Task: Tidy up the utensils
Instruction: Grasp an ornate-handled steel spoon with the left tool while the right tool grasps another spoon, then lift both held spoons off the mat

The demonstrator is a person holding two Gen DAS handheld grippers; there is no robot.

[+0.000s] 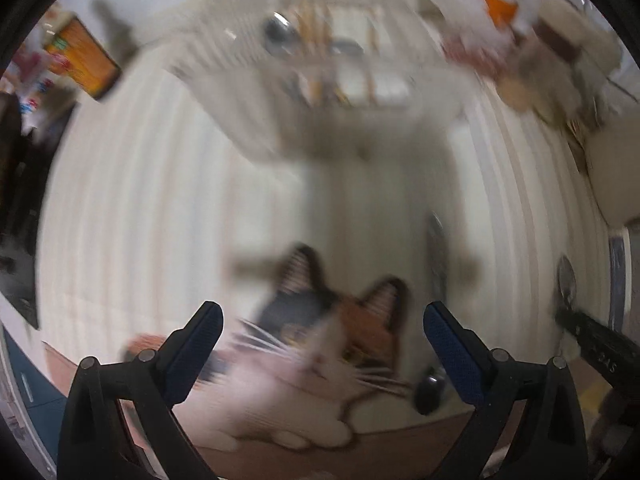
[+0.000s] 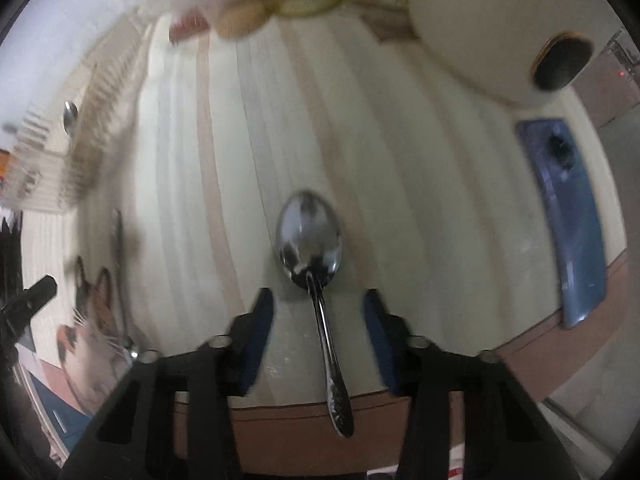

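Left tool (image 1: 322, 322): jaws spread wide, nothing between the pads; held above a cat picture.
Right tool (image 2: 318, 308): jaws apart on either side of a spoon's handle, pads clear of it on both sides.
Spoon (image 2: 316, 264): metal, lying flat on the striped cloth, bowl pointing away from the right tool, handle running back between its fingers and over the cloth's near edge.
Second utensil (image 1: 436, 256): metal, long and thin, lying on the cloth just right of the cat picture; too blurred to tell its kind.
Utensil rack (image 1: 320, 68): pale, slatted, at the far side of the worktop, with a spoon bowl and wooden handles standing in it; blurred.
Cat picture (image 1: 320, 344): calico cat's face, flat on the near part of the worktop.
Worktop (image 2: 400, 160): covered with a cream striped cloth.
Blue object (image 2: 576, 232): long, lying at the right edge of the cloth.
Far clutter (image 1: 508, 12): packets and jars, indistinct.
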